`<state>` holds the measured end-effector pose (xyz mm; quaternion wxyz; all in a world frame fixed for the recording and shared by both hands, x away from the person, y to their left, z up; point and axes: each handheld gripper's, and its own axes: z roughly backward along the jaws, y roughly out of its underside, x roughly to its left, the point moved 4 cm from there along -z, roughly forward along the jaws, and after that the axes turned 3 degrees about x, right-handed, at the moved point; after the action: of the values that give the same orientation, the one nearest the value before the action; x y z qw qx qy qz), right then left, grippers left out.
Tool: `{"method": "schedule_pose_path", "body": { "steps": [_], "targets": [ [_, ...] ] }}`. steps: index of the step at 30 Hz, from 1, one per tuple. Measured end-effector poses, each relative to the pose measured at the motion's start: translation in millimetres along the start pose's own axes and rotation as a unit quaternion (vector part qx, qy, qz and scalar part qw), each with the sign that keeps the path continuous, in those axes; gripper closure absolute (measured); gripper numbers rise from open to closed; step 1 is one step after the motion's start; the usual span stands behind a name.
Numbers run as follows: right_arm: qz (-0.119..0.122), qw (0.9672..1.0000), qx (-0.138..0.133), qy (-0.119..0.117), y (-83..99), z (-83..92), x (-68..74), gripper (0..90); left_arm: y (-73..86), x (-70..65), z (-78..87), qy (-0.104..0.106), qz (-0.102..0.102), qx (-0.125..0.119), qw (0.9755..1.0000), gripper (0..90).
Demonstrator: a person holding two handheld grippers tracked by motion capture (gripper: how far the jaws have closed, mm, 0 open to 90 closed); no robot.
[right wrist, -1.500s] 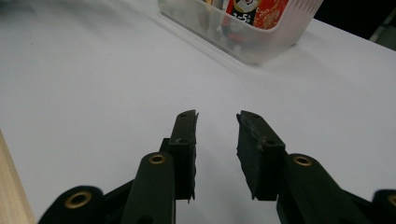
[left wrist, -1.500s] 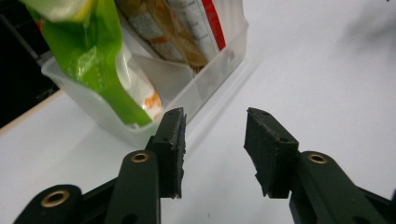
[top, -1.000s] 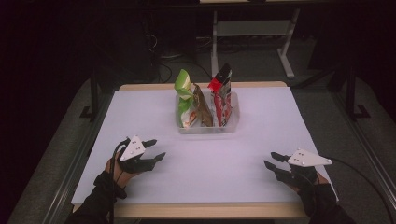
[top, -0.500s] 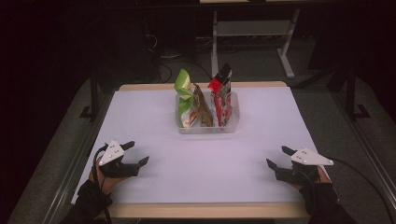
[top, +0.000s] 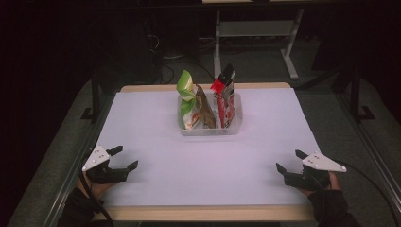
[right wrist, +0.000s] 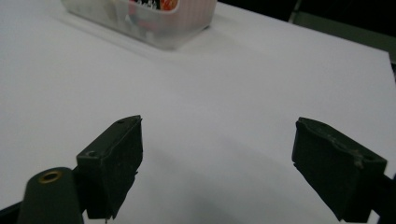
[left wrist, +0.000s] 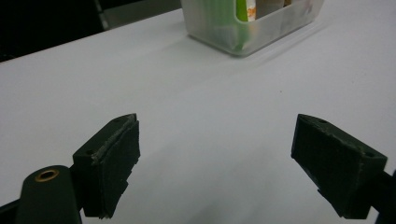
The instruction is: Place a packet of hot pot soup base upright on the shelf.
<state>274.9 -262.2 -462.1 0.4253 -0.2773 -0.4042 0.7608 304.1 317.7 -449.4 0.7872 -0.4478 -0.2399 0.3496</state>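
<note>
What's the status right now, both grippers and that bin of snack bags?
Left gripper open, empty, near table edge. Right gripper open, empty, near edge too. Clear bin mid-table, snack bags upright inside, untouched. Nothing between grippers and bin.

Counter (top: 156, 142): white top, bare across the front, both sides and the middle.
Obstacle: one clear bin (top: 210, 127) at centre rear, upright snack packets (top: 224, 97) rising above its rim.
Left hand-held gripper (top: 124, 158): front left corner, jaws apart, bare surface between it and the bin.
Right hand-held gripper (top: 289, 161): front right corner, jaws apart, likewise unobstructed.
</note>
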Motion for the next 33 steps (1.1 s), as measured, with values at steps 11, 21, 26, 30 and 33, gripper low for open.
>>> {"method": "schedule_pose_path", "body": {
  "steps": [11,21,26,30,33],
  "targets": [
    [0.002,0.9995,-0.026,0.018,9.4,10.7,-0.6,20.9,9.7,4.4,9.1,-0.002,0.018,-0.004,0.9998,15.0],
    [0.012,0.9992,-0.023,0.032,8.4,13.2,2.8,21.6,6.3,3.8,8.8,0.0,0.014,-0.017,0.9998,15.3],
    [0.007,0.9992,-0.02,0.035,10.2,13.5,1.4,21.6,5.1,3.3,5.9,0.002,0.013,-0.015,0.9998,15.3],
    [0.005,0.9992,-0.02,0.036,11.1,13.0,-0.1,21.6,4.8,3.4,4.5,0.001,0.012,-0.012,0.9998,15.3],
    [0.003,0.9992,-0.019,0.034,11.2,12.2,-0.3,21.6,4.6,3.6,4.0,0.0,0.014,-0.013,0.9998,15.3]
  ]
}}
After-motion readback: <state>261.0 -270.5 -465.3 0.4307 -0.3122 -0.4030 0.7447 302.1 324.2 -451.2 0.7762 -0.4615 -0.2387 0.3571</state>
